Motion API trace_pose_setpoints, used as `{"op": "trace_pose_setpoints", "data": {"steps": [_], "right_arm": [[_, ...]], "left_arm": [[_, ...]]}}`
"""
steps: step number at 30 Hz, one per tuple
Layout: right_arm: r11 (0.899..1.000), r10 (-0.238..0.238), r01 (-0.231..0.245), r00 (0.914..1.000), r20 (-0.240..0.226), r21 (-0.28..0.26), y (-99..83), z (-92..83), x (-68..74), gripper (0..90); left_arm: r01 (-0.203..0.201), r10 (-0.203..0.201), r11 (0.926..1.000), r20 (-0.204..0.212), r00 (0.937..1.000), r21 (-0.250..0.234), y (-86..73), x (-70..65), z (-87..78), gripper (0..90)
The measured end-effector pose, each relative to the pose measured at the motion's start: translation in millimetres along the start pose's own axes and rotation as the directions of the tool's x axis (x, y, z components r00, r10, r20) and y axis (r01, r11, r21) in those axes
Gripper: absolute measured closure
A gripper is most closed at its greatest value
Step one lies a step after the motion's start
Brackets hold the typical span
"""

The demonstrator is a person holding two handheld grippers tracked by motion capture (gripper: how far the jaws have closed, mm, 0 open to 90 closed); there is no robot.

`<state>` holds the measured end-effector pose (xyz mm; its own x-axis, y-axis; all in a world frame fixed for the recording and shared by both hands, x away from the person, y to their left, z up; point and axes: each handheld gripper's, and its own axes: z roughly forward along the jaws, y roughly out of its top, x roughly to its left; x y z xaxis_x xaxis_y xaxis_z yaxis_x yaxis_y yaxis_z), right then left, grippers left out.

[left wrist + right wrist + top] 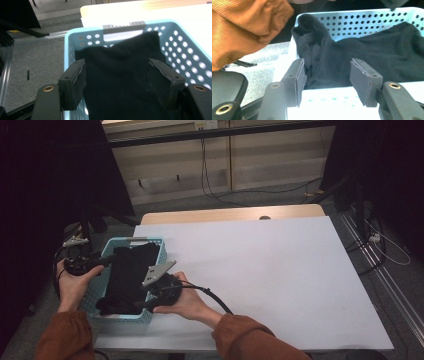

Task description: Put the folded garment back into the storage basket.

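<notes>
Basket: light blue plastic, perforated walls, standing on the near left corner of the table; a grey handle sits on its far rim in the left gripper view
Black cloth: dark fabric lying inside the basket, spread along its length; one end rises against the far wall under the grey handle, another part is bunched up in a corner of the basket in the right gripper view
Table: white top with a bare wooden strip along its far edge
Left gripper: held in the left hand at the left wall of the basket, jaws pointing across the rim toward the cloth
Left gripper jaws: spread apart; in the left gripper view the black cloth lies behind and between the two pads, with neither pad pressing on it
Right gripper: held in the right hand at the basket's right wall near its front corner, grey three-cornered plate on top, cable trailing across the table
Right gripper jaws: spread apart; in the right gripper view the pads stand over the near rim of the basket, the cloth lying beyond them, not pinched
Sleeves: orange fabric on both forearms; the left sleeve shows in the upper left of the right gripper view
Surroundings: grey floor beyond the table with black cables running across it, dark curtains at both sides
</notes>
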<state>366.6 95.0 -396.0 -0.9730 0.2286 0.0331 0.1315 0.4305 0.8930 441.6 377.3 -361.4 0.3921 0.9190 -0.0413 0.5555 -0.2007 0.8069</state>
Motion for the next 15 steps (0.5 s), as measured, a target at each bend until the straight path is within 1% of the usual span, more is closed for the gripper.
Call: {"op": "trace_pose_setpoints", "data": {"steps": [1, 3, 4, 5, 7, 9, 10, 12, 14, 15], "right_arm": [[1.000, 0.002, -0.002, 1.0000, 0.002, -0.001, -1.9, -2.5, -0.3, 46.0], [1.000, 0.006, -0.005, 0.9999, 0.013, -0.004, -7.9, -9.6, -0.4, 46.0], [1.000, 0.012, -0.012, 0.9998, 0.017, -0.006, -11.1, -13.4, -0.4, 46.0], [1.000, 0.014, -0.014, 0.9996, 0.023, -0.004, -14.2, -16.9, -0.8, 46.0], [1.000, 0.019, -0.019, 0.9989, 0.043, -0.001, -20.2, -24.1, -1.8, 45.8], [0.999, 0.037, -0.037, 0.9978, 0.055, -0.005, -26.4, -31.6, -3.3, 45.6], [0.999, 0.036, -0.035, 0.9974, 0.063, -0.003, -29.4, -35.1, -3.7, 45.5], [0.999, 0.044, -0.044, 0.9961, 0.076, -0.001, -35.7, -42.5, -4.5, 45.1], [0.999, 0.055, -0.054, 0.9950, 0.084, -0.005, -41.6, -49.6, -4.1, 44.7], [0.998, 0.057, -0.057, 0.9946, 0.086, -0.007, -44.0, -52.1, -3.8, 44.5]], "left_arm": [[0.001, -0.001, 1.0000, 0.010, 0.9999, -0.006, -3.1, -3.3, -3.8, 32.3], [-0.004, 0.004, 0.9999, 0.008, 1.0000, -0.016, -8.9, -8.2, -7.9, 31.8], [-0.010, 0.010, 0.9999, 0.016, 0.9998, -0.009, -11.4, -10.8, -8.9, 31.4], [-0.020, 0.020, 0.9997, 0.013, 0.9997, -0.012, -13.8, -13.4, -10.4, 31.0], [-0.012, 0.013, 0.9995, 0.026, 0.9996, -0.028, -19.6, -18.7, -13.5, 30.8], [-0.028, 0.029, 0.9993, 0.026, 0.9992, -0.026, -24.4, -23.9, -14.9, 31.0], [-0.030, 0.031, 0.9993, 0.028, 0.9991, -0.022, -26.4, -26.4, -16.3, 31.0], [-0.025, 0.026, 0.9992, 0.025, 0.9993, -0.033, -29.1, -29.5, -20.4, 30.9], [-0.027, 0.029, 0.9988, 0.036, 0.9989, -0.041, -32.5, -33.0, -25.9, 31.0], [-0.037, 0.038, 0.9986, 0.032, 0.9988, -0.038, -34.2, -34.6, -28.6, 30.9]]}}
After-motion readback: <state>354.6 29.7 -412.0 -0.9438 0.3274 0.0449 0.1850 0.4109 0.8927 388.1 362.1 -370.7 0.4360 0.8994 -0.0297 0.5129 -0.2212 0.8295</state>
